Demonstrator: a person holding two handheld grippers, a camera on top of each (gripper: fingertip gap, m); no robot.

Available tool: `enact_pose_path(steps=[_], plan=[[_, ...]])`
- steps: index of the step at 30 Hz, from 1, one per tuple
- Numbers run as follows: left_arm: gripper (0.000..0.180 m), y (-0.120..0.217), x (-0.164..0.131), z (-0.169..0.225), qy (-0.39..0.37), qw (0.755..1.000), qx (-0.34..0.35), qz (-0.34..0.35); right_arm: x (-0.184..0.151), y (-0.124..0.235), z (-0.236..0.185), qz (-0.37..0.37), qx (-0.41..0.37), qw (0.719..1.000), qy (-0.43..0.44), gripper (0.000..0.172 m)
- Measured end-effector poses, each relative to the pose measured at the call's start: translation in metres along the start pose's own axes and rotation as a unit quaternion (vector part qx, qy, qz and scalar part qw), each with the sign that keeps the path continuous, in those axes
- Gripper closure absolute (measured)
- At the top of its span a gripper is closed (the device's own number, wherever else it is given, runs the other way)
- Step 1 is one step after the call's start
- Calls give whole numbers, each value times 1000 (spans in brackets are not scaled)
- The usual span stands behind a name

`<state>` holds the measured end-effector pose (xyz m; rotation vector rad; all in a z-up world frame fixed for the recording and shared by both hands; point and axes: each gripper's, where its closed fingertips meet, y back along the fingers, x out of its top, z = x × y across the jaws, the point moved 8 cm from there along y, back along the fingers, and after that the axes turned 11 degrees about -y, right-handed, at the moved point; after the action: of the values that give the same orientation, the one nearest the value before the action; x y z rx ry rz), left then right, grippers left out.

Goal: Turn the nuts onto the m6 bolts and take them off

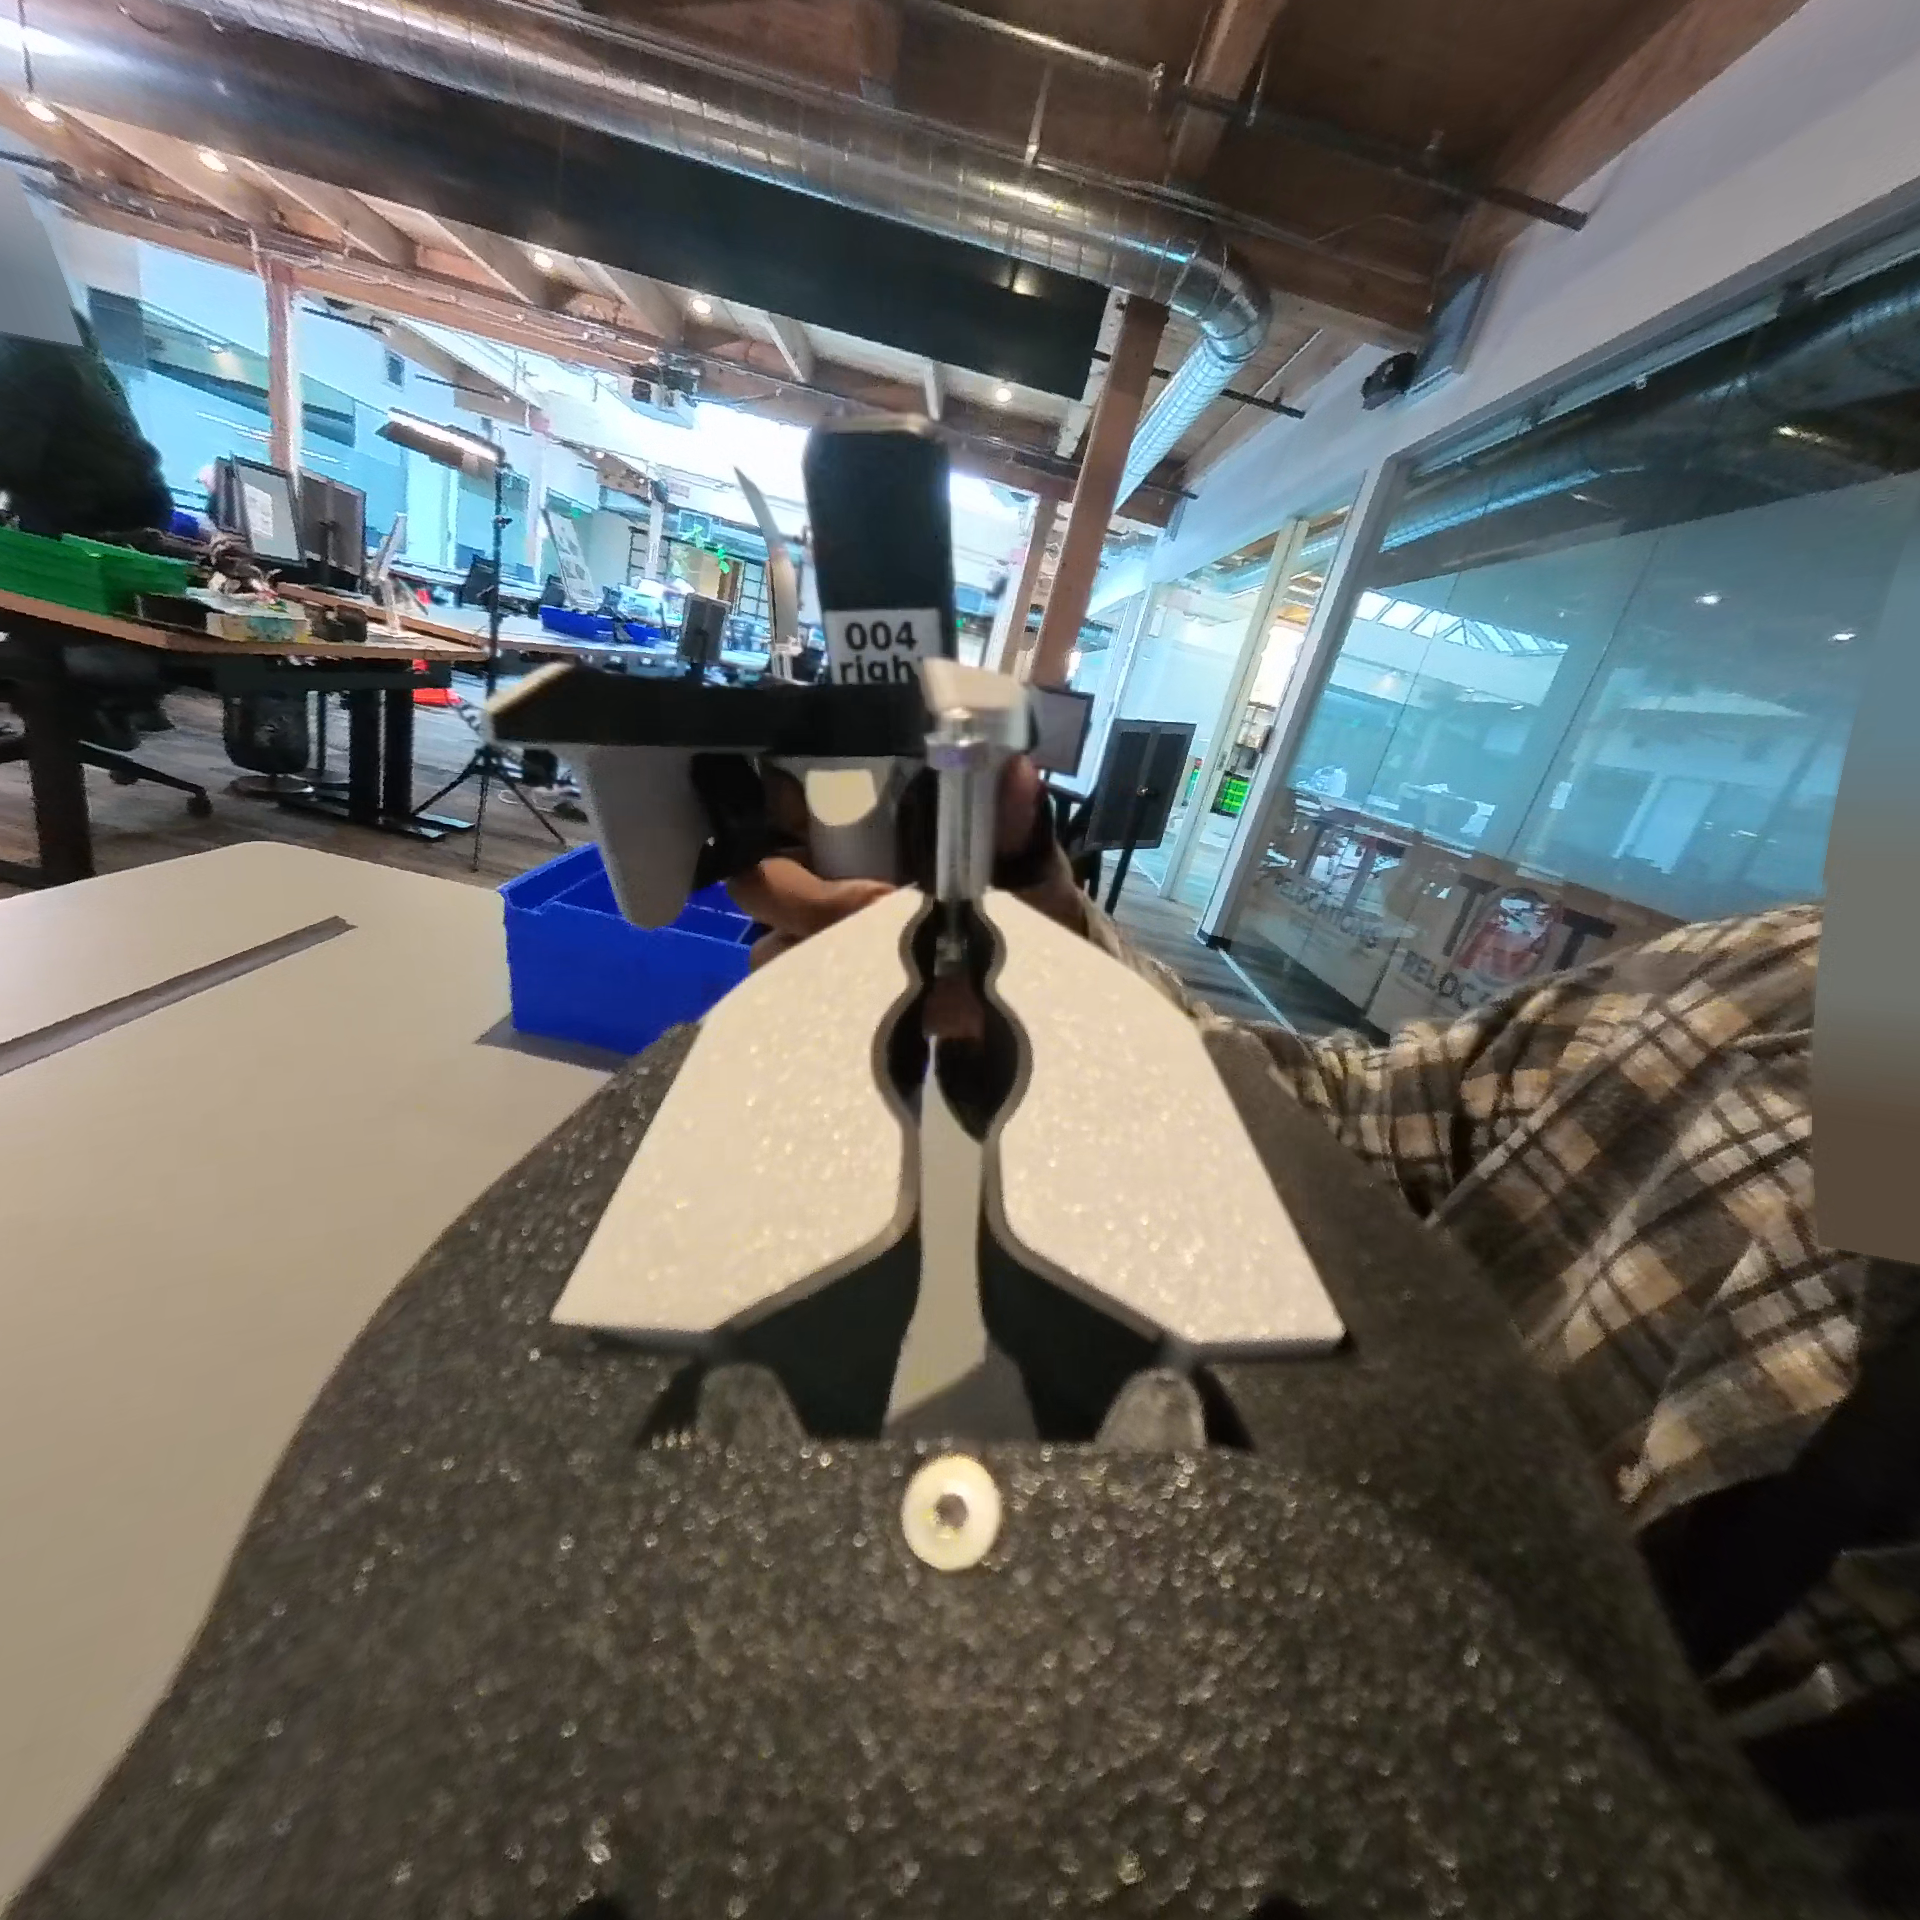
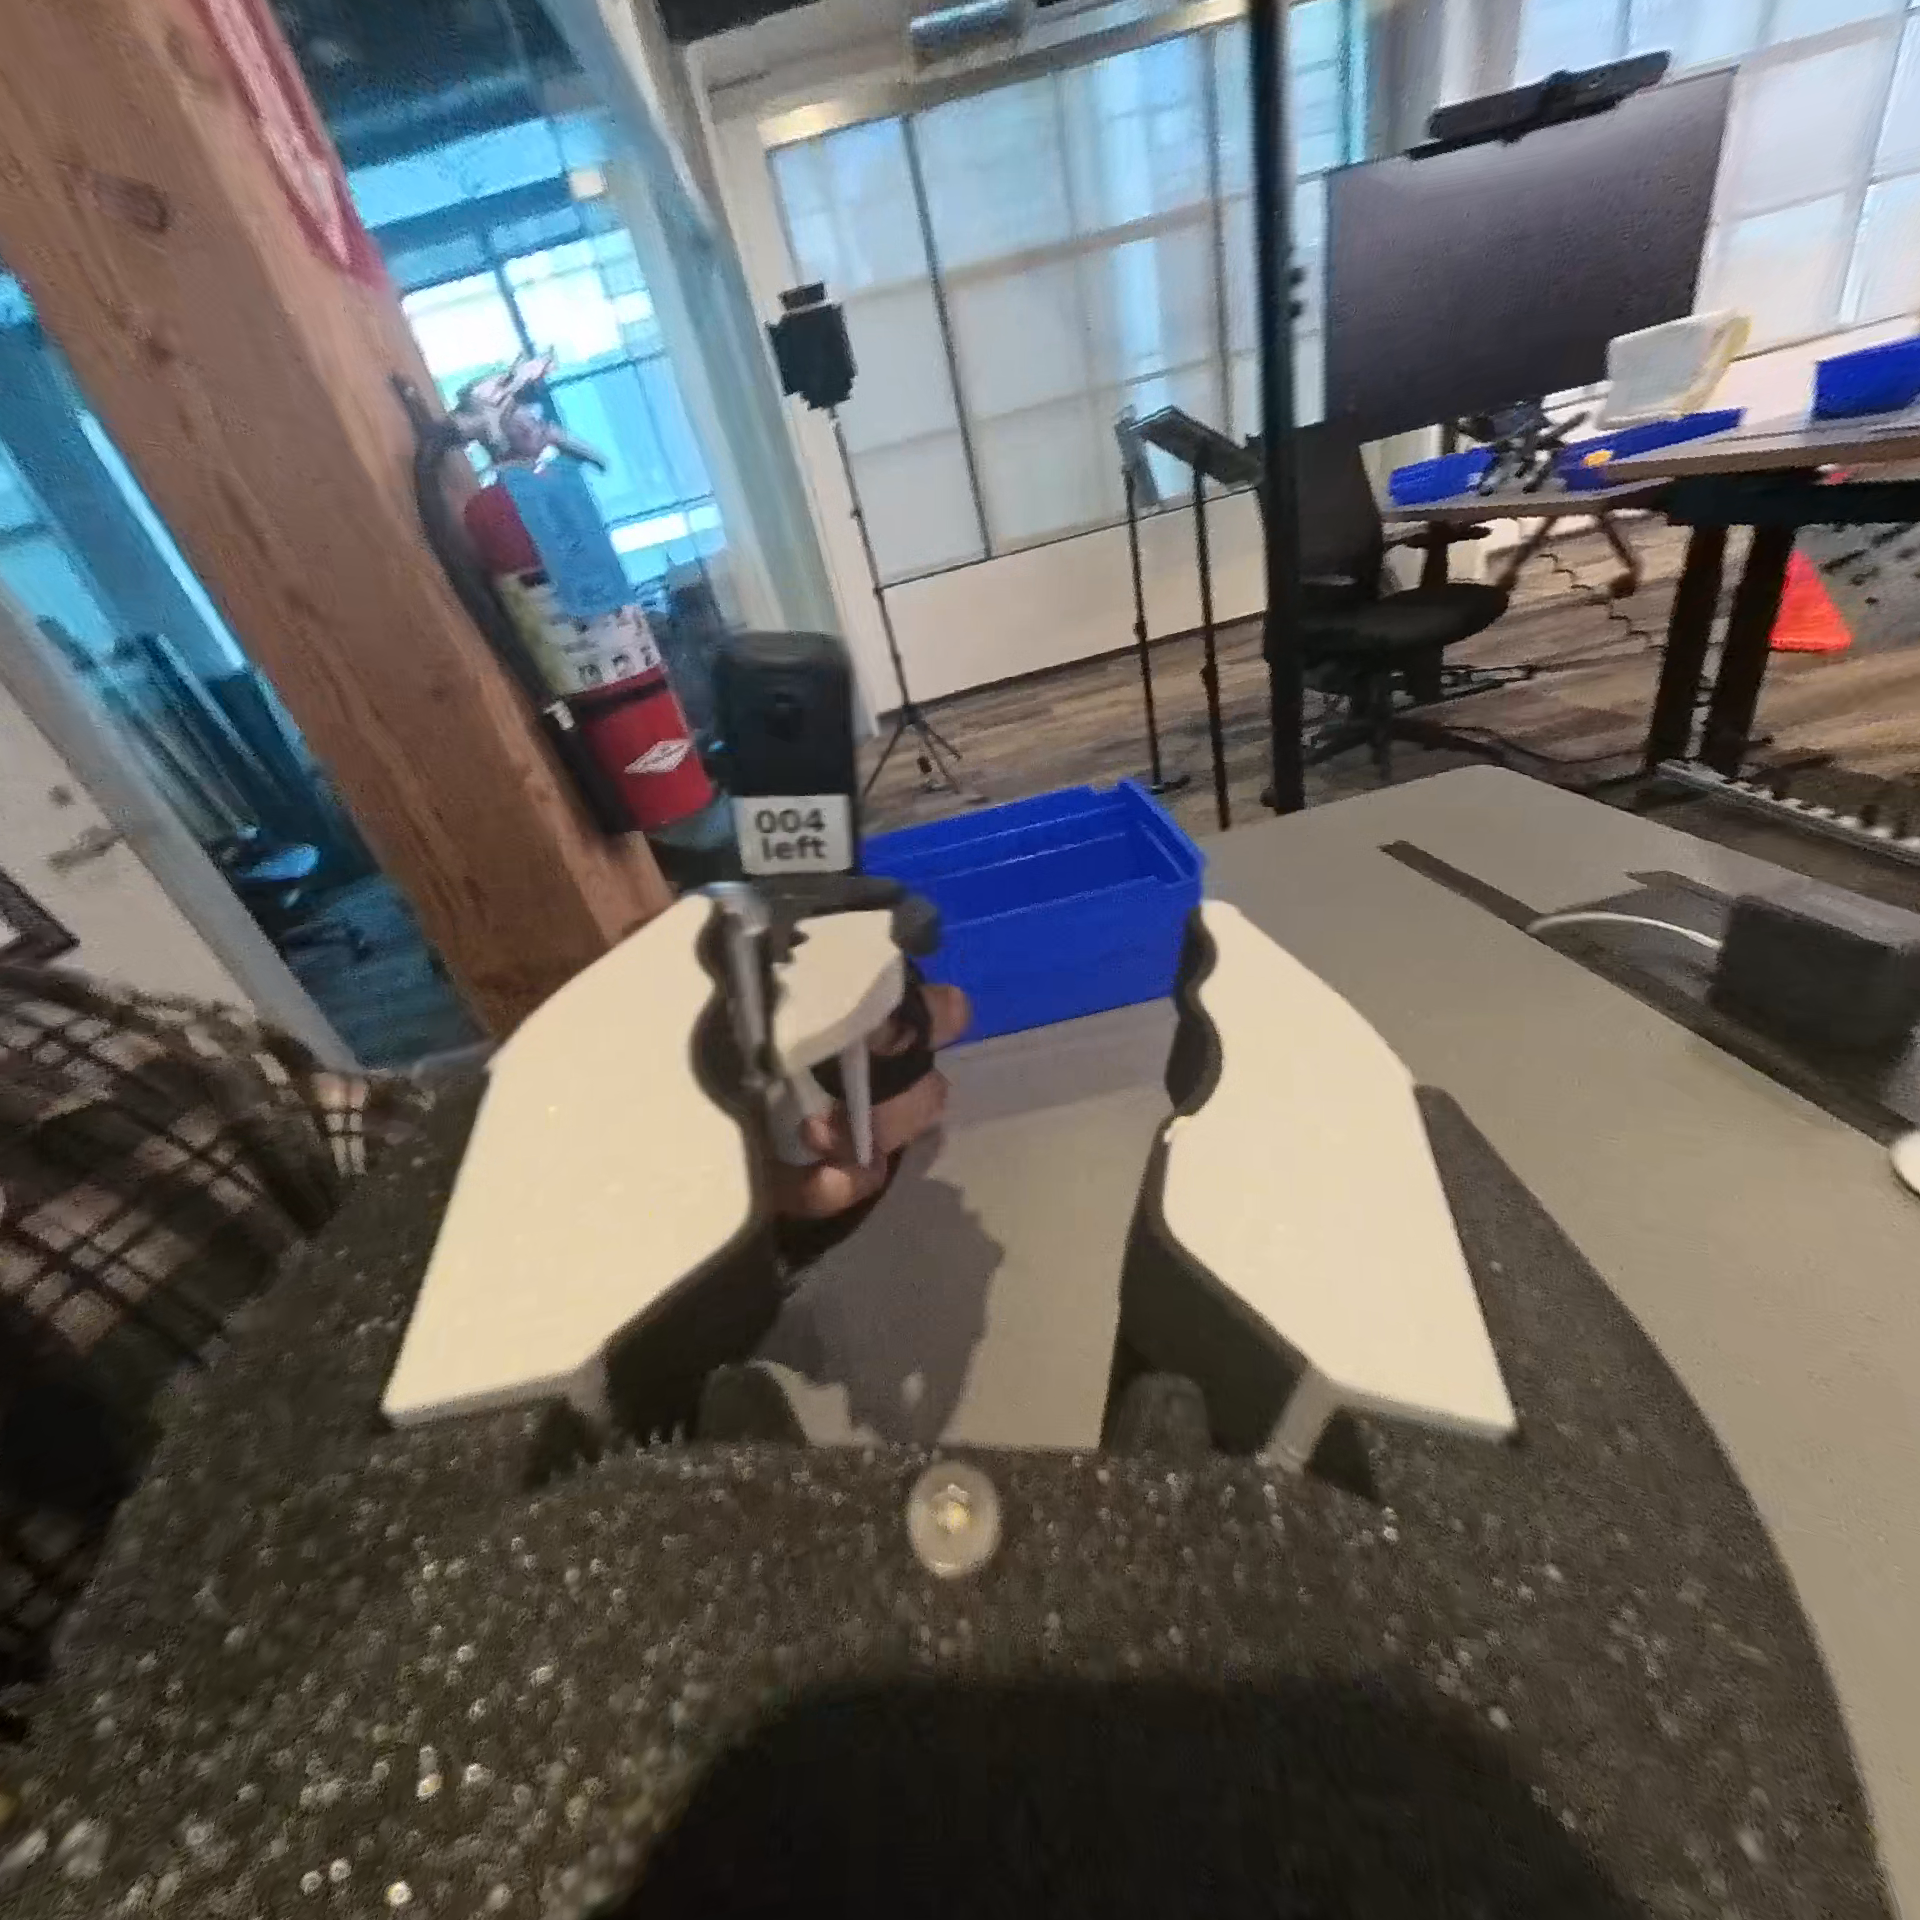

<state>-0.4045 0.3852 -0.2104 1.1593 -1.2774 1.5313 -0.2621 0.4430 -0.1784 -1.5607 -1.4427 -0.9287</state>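
While the left hand-held gripper (image 1: 948, 940) pinches the thin end of a silver bolt (image 1: 953, 831) between its 2 white fingers (image 1: 810, 1101), the bolt stands up from the fingertips and its head (image 1: 961, 750) reaches the right hand-held gripper (image 2: 954, 1039). The right one is spread wide with nothing between its fingers. The bolt is in the air, beside the blue bin (image 1: 613, 961) on the grey counter (image 1: 208, 1091), on the side of the plaid sleeve (image 1: 1558, 1143).

surface: grey table (image 2: 1558, 1039) | on it: blue bin (image 2: 1039, 914); dark block (image 2: 1808, 966)
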Motion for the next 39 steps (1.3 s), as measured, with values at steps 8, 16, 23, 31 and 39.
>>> enact_pose_path(steps=[8,16,23,31,39], plan=[[176,-2,-2,-1,3,1000,-2,-6,0,-1,-6,-6,-5,1000,19,93],[176,-4,0,-1,-4,1000,-2,-13,-3,-3,-9,-17,3,1000,23,93],[176,-6,-4,-5,-5,1000,1,-24,-1,4,-6,-6,2,1000,16,92],[176,-8,-2,-7,-12,1000,6,-27,0,12,-2,-2,-10,1000,16,95],[176,-7,-3,-6,-10,1000,5,-17,-4,21,6,3,-15,1000,6,95]])
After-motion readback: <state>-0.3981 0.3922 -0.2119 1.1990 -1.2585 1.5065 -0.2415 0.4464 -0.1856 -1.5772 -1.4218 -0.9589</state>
